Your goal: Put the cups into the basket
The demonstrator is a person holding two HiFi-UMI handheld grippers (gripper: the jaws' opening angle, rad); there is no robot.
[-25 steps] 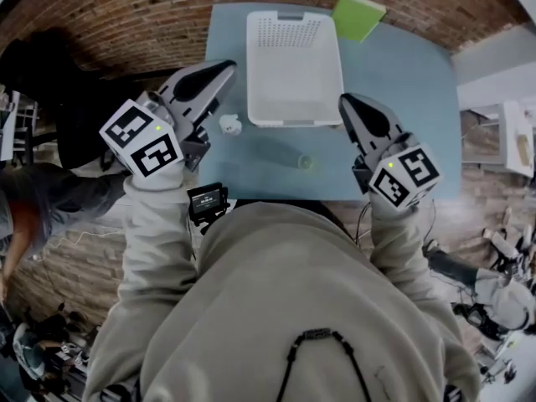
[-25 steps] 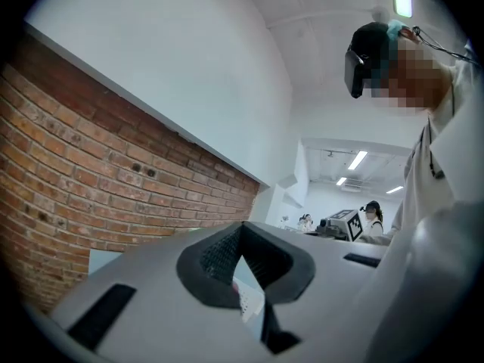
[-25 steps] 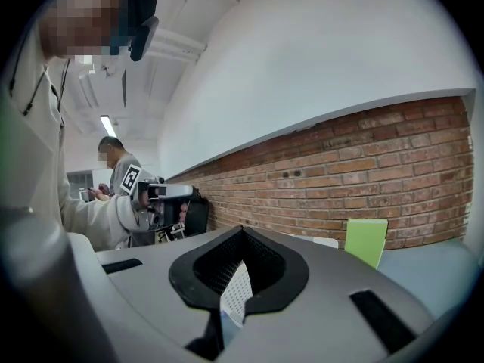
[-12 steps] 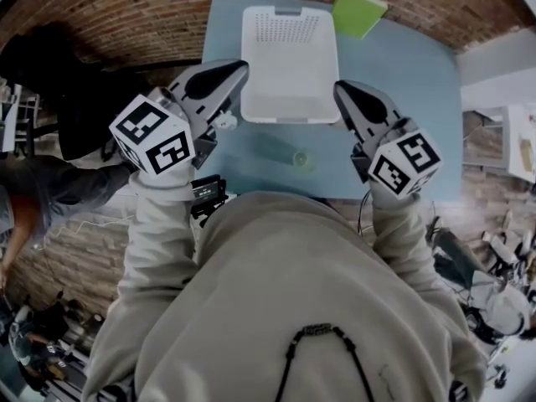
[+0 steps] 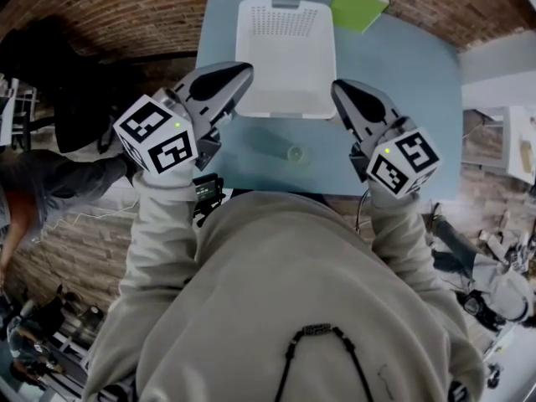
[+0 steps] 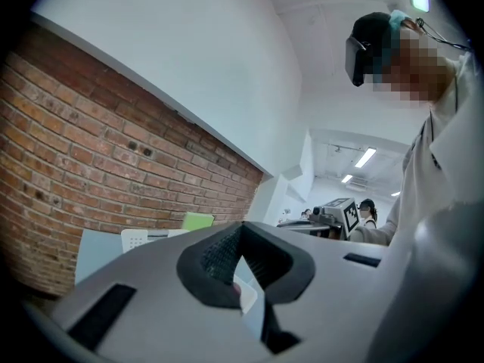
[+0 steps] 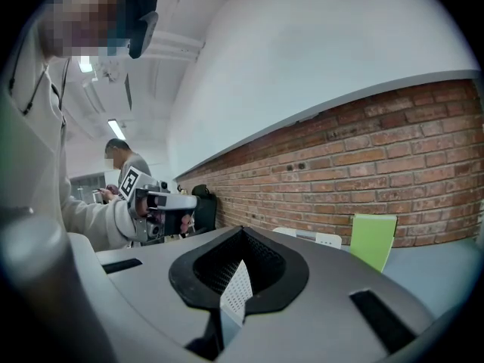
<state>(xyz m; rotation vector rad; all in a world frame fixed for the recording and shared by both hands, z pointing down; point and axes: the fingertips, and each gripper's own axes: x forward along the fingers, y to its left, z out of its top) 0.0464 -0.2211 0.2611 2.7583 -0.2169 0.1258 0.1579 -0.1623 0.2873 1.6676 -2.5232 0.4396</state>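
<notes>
Left gripper [image 5: 246, 70] and right gripper [image 5: 336, 87] are hovering, jaws together and empty, at the basket's [image 5: 285, 65] near corners. A greenish cup [image 5: 295, 153] is lying just before its near rim; the jaws should be opening wide before straddling it.

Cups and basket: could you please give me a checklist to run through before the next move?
1. Basket empty and upright on the table: ok.
2. Clear cup in sight: ok, it lies on the table between the grippers.
3. Any other cup located: cannot tell; only a white shape shows beyond the left gripper.
4. Left gripper open for a grasp: not ok, shut and empty.
5. Right gripper open: not ok, shut and empty.
</notes>
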